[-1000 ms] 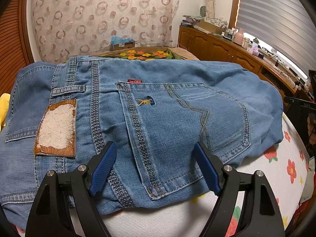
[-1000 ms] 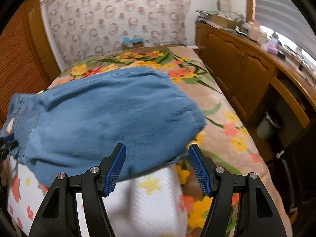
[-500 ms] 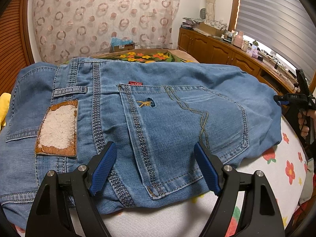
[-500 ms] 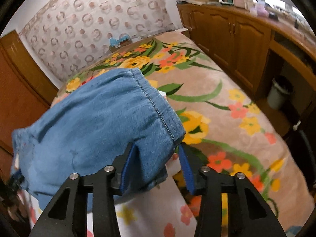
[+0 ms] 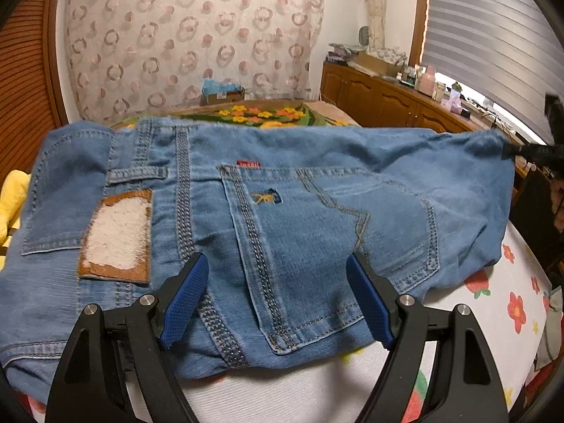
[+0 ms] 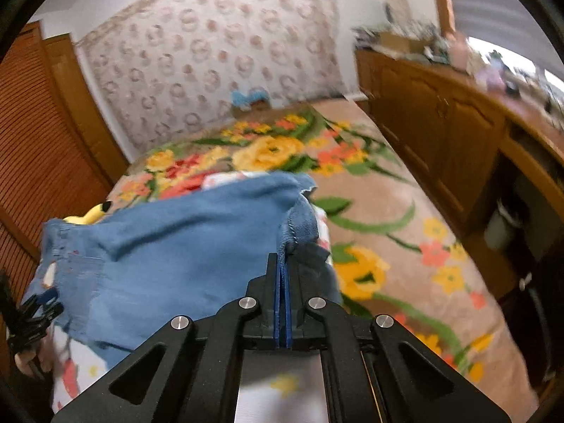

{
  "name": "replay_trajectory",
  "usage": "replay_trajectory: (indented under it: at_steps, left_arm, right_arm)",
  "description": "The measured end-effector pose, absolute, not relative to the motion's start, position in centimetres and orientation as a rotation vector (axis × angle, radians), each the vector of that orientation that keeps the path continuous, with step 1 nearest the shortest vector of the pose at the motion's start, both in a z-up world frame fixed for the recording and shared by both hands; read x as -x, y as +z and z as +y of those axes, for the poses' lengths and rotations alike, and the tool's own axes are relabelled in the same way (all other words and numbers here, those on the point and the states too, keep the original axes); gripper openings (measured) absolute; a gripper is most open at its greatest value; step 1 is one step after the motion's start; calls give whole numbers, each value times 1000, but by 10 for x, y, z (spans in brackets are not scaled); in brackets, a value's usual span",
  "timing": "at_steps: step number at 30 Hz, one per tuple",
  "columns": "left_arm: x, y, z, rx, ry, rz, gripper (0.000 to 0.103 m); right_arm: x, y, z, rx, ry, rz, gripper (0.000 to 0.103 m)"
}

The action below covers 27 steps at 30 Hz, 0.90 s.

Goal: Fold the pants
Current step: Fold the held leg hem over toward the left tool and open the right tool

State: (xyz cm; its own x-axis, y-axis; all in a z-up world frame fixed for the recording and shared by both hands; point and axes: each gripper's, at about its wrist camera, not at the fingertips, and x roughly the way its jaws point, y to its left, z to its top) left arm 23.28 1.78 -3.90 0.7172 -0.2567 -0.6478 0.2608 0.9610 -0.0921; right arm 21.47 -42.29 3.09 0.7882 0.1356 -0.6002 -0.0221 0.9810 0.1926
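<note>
The right hand-held gripper (image 6: pixel 282 271) is pinched tight on the hem of the blue pants (image 6: pixel 183 239). The left hand-held gripper (image 5: pixel 276 282) is held wide apart over the pants (image 5: pixel 282 218), which are spread across the bed (image 5: pixel 476 317).

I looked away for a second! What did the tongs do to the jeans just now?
The right tongs closed on the hem end of the jeans; a second ago they were open in front of it. That end is now bunched and lifted off the bed. The left tongs stayed open over the back pocket, and the waist end has not moved.
</note>
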Motion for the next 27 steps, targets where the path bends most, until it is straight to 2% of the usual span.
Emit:
replay_trajectory:
  at_steps: [9, 17, 18, 19, 20, 22, 27]
  left_arm:
    - [-203, 0, 39, 72, -314, 627, 81]
    - [-184, 3, 58, 87, -279, 605, 81]
    - [-184, 2, 58, 87, -277, 607, 81]
    - [-185, 1, 58, 86, -276, 608, 81]
    - [-186, 0, 56, 84, -275, 611, 81]
    - [-190, -3, 54, 78, -276, 620, 81]
    - [-196, -13, 41, 67, -293, 643, 81]
  right_arm:
    - [-200, 79, -325, -26, 324, 551, 1]
    - [-189, 78, -233, 42, 578, 566, 2]
    - [-188, 74, -225, 56, 589, 573, 3]
    - [-193, 72, -222, 75, 588, 579, 10]
    - [-199, 69, -222, 94, 585, 584, 23]
    - [-204, 64, -221, 111, 566, 586, 35]
    - [-220, 55, -221, 126, 469, 601, 38]
